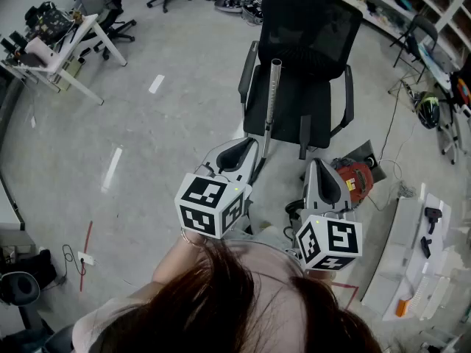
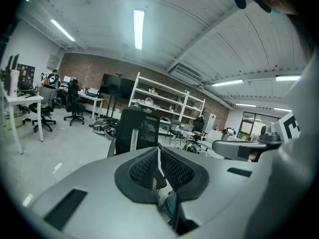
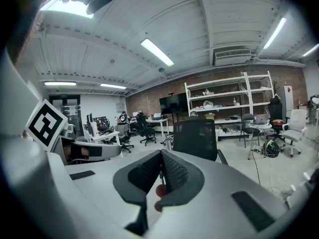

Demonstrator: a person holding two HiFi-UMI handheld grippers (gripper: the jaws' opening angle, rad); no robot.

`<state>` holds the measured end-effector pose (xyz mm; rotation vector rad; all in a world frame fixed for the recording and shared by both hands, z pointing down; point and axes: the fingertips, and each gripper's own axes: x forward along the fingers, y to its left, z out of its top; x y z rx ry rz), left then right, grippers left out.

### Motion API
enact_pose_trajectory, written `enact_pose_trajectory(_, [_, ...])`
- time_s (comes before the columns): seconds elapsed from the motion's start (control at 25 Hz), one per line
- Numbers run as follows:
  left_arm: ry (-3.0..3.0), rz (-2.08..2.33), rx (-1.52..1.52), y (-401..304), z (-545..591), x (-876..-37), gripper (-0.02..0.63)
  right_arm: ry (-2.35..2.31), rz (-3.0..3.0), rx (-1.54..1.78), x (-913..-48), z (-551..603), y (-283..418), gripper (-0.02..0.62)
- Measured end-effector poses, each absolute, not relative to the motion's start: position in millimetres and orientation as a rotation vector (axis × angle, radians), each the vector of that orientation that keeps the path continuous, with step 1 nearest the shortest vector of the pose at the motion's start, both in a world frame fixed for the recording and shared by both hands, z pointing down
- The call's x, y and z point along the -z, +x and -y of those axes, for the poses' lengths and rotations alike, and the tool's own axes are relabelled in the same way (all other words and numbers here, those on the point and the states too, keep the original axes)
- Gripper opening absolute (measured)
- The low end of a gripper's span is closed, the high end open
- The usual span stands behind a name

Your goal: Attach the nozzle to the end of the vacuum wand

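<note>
Field notes, workshop floor. We held both devices low in front of us, side by side and well apart from the work.

Left tongs (image 1: 249,145): pressed together, nothing between the dark ribbed pads (image 2: 175,169). Right tongs (image 1: 318,169): likewise pressed together and empty, as the right gripper view showed. Each carried its white cube with black square markers (image 1: 212,204) at the rear.

Ahead of us stood a black mesh-backed office chair (image 1: 302,57) on the grey concrete floor (image 1: 162,138). The long silver metal vacuum wand (image 1: 272,101) leaned upright against the front of the chair's seat, its open upper end near the backrest, its lower end just beyond the left tongs. Neither pair of tongs touched it.

A dark slim upright piece (image 1: 305,134) stood at the seat's front edge, to the right of the wand and apart from it; we could not tell whether this was the nozzle.

A red and black vacuum body (image 1: 353,176) lay on the floor just beside the right tongs. A white tabletop (image 1: 70,39) with clutter stood far off at upper left
</note>
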<state>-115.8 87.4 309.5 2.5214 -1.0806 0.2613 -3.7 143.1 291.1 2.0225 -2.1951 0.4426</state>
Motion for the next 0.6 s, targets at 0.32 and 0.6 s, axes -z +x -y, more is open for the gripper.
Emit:
enact_pose_trajectory(0.32, [2.533,1.055,-0.261,-127,-65,-315,0.026,2.044,2.184,-0.469,-297,-125,-18,0.023])
enact_pose_trajectory(0.6, [2.55,1.021,-0.255,-141,-50,-316,0.026,2.086,2.159,-0.479,-298,-113,-33,0.023])
